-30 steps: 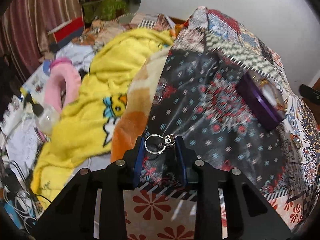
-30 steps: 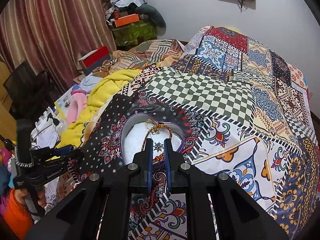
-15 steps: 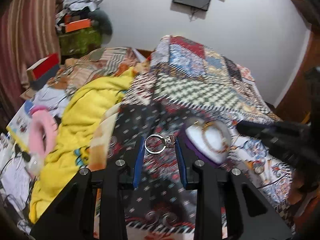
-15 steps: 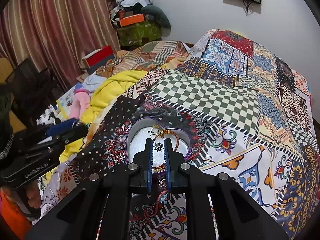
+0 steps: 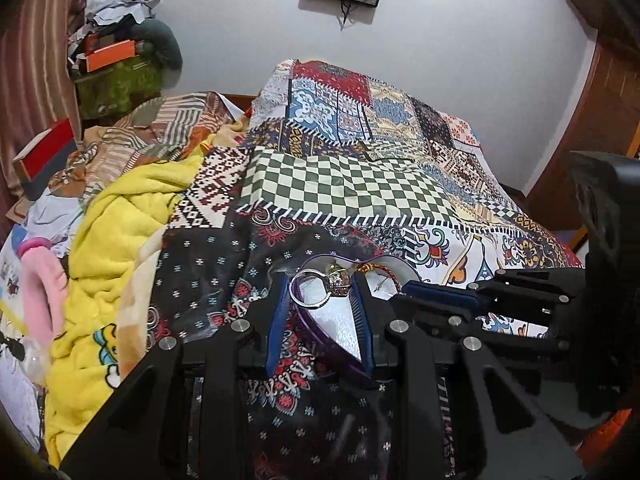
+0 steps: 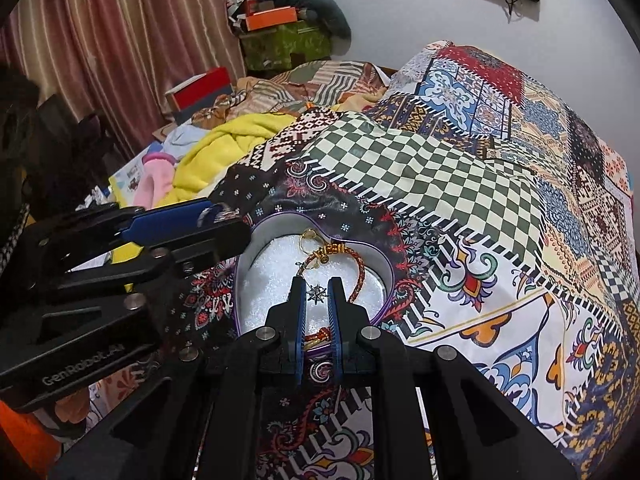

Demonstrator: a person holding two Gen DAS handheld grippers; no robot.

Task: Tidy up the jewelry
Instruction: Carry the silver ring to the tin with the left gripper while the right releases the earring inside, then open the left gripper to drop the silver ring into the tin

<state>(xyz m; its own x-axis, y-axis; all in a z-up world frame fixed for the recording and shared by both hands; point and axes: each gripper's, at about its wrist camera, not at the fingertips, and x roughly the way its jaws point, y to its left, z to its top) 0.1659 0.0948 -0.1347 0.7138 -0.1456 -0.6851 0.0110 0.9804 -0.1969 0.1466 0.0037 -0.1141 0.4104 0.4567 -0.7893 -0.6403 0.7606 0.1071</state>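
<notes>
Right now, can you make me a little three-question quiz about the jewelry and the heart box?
1. True or false: the left hand-held gripper holds a silver ring.
2. What does the right hand-held gripper pinch? A) a gold coin B) a small star-shaped charm C) a watch
3. Fill in: the red braided bracelet lies inside the purple-rimmed ____-shaped box on the patchwork bedspread.

Key: 1 true; 2 B; 3 heart.
</notes>
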